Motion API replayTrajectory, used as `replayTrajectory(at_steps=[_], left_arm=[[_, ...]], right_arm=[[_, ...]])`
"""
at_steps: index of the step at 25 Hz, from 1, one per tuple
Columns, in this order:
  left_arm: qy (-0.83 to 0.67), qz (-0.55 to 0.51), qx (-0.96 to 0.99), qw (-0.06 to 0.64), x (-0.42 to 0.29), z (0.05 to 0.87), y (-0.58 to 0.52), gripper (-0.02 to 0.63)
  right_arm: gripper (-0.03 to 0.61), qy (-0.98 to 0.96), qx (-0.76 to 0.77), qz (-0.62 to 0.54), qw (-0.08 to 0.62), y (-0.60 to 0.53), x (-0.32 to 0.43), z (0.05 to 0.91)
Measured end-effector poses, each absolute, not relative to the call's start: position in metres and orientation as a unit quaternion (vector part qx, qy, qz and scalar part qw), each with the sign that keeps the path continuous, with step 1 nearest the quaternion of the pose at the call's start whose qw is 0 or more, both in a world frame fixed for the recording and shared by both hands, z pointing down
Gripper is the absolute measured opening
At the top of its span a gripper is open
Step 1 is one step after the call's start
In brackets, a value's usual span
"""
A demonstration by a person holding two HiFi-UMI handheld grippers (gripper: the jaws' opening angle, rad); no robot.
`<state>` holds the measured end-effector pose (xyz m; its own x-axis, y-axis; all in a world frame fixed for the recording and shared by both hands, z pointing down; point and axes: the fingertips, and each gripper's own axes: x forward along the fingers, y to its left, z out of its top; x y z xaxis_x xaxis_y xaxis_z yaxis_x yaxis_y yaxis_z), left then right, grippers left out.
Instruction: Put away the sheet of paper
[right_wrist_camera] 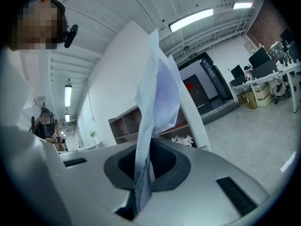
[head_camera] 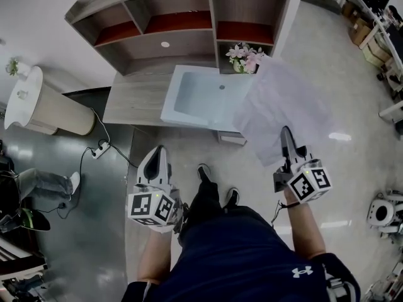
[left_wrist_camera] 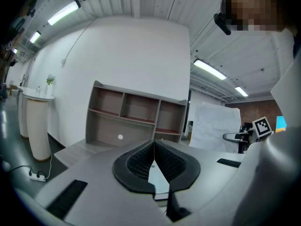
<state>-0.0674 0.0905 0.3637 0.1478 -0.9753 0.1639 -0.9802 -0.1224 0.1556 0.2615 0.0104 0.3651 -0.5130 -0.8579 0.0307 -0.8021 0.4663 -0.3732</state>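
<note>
The sheet of paper [head_camera: 283, 102] is white and a little crumpled. It hangs in the air in front of me to the right, over the floor beside the desk. My right gripper [head_camera: 286, 132] is shut on its near edge. In the right gripper view the sheet of paper [right_wrist_camera: 157, 93] rises upright from between the jaws of the right gripper [right_wrist_camera: 146, 147]. My left gripper [head_camera: 159, 148] is held low at the left, shut with nothing in it. The left gripper [left_wrist_camera: 154, 145] points at the shelf unit, with the sheet of paper [left_wrist_camera: 214, 126] off to its right.
A wooden desk [head_camera: 135, 96] carries a shallow white tray [head_camera: 204, 96] and a shelf unit [head_camera: 182, 17] with open compartments. Pink and white flowers [head_camera: 247, 55] stand at the shelf's right end. A round white stand [head_camera: 38, 106] and a power strip [head_camera: 101, 148] are at the left.
</note>
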Motion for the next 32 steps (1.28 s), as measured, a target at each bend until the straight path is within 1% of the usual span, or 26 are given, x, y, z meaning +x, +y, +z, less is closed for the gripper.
replayTrajectory(at_steps=[11,24,32], left_arm=[[-0.644,0.007,0.752,0.137,-0.115,0.386,0.008,0.017],[-0.616,0.015,0.771,0.16,-0.163,0.396,-0.093,0.017],[-0.599,0.021,0.779,0.185,-0.187,0.411,-0.128,0.017]], right_arm=[[0.015,0.836,-0.507,-0.2,0.06,-0.051,0.23,0.385],[0.015,0.803,-0.521,-0.284,0.064,-0.129,0.184,0.424],[0.015,0.781,-0.518,-0.347,0.035,-0.155,0.159,0.467]])
